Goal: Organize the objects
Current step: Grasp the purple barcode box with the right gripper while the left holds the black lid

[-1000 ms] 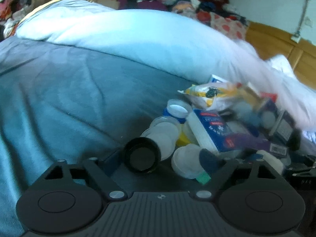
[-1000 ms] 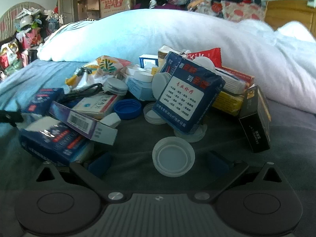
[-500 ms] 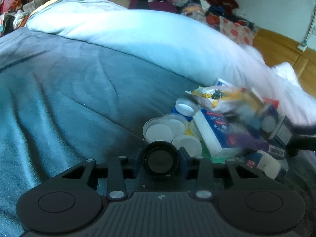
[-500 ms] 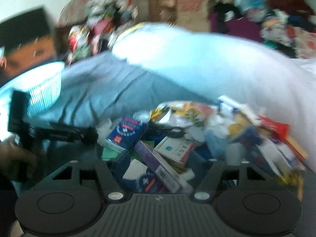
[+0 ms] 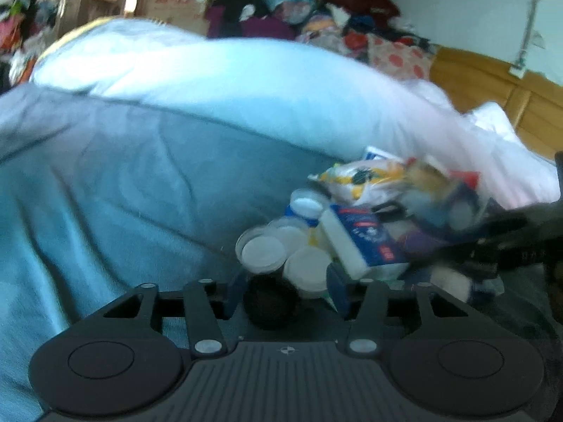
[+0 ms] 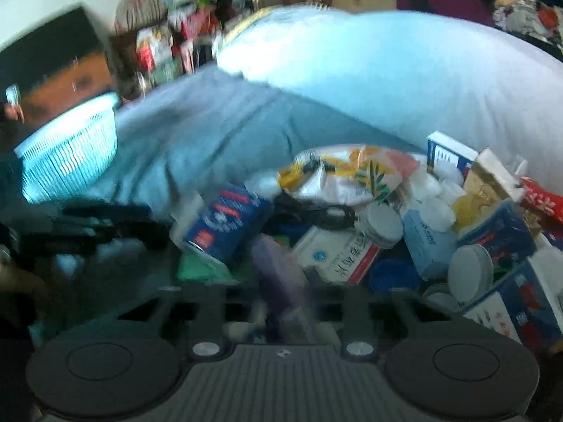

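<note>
We held the left gripper (image 5: 286,295) low over the bed, its blue-padded fingers (image 5: 338,290) standing apart, with a dark round lid (image 5: 269,304) lying between them; we could not tell whether either pad touched it. Just beyond the fingertips sat a cluster of white plastic lids (image 5: 262,253), one turned rim-up, another (image 5: 307,272) beside it nearer the right finger. A blue and white medicine box (image 5: 366,242) leaned against those lids on the side toward the headboard, and a yellow and white printed bag (image 5: 366,177) lay behind it, near the white duvet (image 5: 228,81) that was heaped across the far part of the bed. The teal blanket (image 5: 105,190) under everything stretched bare toward the bed's left edge.

Our right gripper (image 6: 281,311) was heavily blurred, so we cannot tell how its fingers stood; a purple box (image 6: 281,274) showed as a smear in front of them, and whether it was held we could not see. Past it lay the main pile: a white carton with red and blue print (image 6: 337,253), a blue bottle cap (image 6: 394,276) partly under it, a grey-white lid (image 6: 471,274) on edge, and a black cable (image 6: 316,212) below the printed bag. A light blue slotted basket (image 6: 70,151) stood at the bed's far left side, well apart from the pile.
</note>
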`<action>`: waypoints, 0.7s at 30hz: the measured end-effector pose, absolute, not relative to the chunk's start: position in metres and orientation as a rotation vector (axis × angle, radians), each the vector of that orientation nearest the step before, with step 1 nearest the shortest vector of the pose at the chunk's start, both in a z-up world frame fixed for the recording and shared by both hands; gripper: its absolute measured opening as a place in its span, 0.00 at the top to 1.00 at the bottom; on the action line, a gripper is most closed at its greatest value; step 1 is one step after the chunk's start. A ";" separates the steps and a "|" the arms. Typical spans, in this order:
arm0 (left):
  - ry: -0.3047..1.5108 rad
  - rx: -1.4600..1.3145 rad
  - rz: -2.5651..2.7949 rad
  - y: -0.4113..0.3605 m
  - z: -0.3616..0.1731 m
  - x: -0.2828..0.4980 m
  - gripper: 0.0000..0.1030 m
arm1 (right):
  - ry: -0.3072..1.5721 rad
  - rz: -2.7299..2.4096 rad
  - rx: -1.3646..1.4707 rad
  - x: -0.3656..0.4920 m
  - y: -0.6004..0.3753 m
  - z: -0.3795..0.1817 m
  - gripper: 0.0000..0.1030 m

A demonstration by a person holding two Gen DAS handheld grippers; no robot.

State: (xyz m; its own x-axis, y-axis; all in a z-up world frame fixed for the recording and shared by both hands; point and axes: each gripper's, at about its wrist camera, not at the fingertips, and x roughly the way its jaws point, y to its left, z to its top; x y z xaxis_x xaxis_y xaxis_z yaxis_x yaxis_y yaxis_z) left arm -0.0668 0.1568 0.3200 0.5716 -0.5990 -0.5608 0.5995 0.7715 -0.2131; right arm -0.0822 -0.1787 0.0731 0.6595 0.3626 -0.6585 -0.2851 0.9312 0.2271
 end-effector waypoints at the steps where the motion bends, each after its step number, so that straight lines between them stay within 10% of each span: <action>1: 0.650 0.005 -0.714 0.156 0.322 -0.068 0.47 | 0.748 0.365 0.141 -0.087 -0.183 0.078 0.76; 21: 0.715 0.130 -0.716 0.139 0.301 -0.055 0.28 | 0.844 0.129 0.273 -0.167 -0.212 0.054 0.63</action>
